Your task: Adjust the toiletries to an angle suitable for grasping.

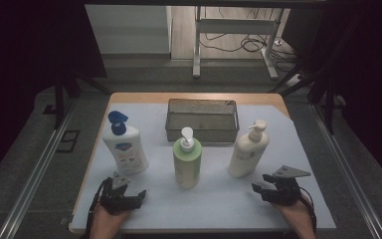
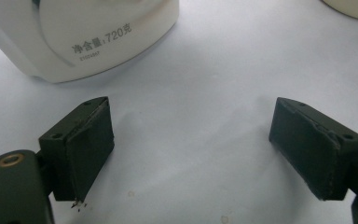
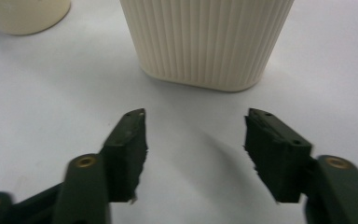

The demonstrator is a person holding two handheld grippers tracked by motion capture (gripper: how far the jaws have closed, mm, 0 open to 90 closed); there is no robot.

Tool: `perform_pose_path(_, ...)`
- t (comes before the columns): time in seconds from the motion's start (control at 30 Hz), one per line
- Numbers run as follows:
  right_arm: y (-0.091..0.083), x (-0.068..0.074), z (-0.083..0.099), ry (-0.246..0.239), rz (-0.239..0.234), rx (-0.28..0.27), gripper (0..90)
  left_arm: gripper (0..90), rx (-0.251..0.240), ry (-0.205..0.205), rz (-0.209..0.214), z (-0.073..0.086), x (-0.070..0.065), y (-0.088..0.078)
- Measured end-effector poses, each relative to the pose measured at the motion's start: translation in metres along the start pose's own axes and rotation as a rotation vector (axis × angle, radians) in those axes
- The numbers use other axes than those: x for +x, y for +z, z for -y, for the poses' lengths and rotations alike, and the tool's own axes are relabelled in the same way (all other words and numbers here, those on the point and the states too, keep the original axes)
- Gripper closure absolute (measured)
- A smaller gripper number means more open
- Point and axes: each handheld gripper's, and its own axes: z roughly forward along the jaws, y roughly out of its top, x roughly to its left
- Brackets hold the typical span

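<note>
Cream ribbed pump bottle (image 3: pixel 207 42) stands on the table (image 1: pixel 214 204) just ahead of the right tool (image 1: pixel 264 188), whose jaws are part-open and empty; the left tool (image 1: pixel 128 196) gapes wide near the blue-capped bottle (image 1: pixel 124 144). Approach stage: next, advance and clamp.

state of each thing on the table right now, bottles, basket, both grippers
blue-capped bottle: upright, cap shut, untouched
green pump bottle: upright, untouched
cream pump bottle: upright, untouched
mesh basket: upright, nothing visible inside
left gripper: open, nothing between the jaws, short of the blue-capped bottle
right gripper: open, nothing between the jaws, short of the cream pump bottle
</note>
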Motion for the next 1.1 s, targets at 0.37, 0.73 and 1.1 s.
perform_pose_path(0.37, -0.003, -0.014, -0.010, 0.040, 0.000, -0.032, 65.9, 13.5, -0.001, 0.000, 0.000, 0.000, 0.000, 0.000)
perform_pose_path(0.73, 0.002, -0.019, -0.019, 0.038, 0.015, -0.032, 87.1, 13.5, -0.002, -0.001, -0.001, 0.000, 0.000, 0.000)
perform_pose_path(1.1, 0.017, -0.023, -0.025, 0.030, 0.031, -0.013, 87.4, 13.5, -0.001, -0.001, 0.000, 0.000, 0.000, 0.000)
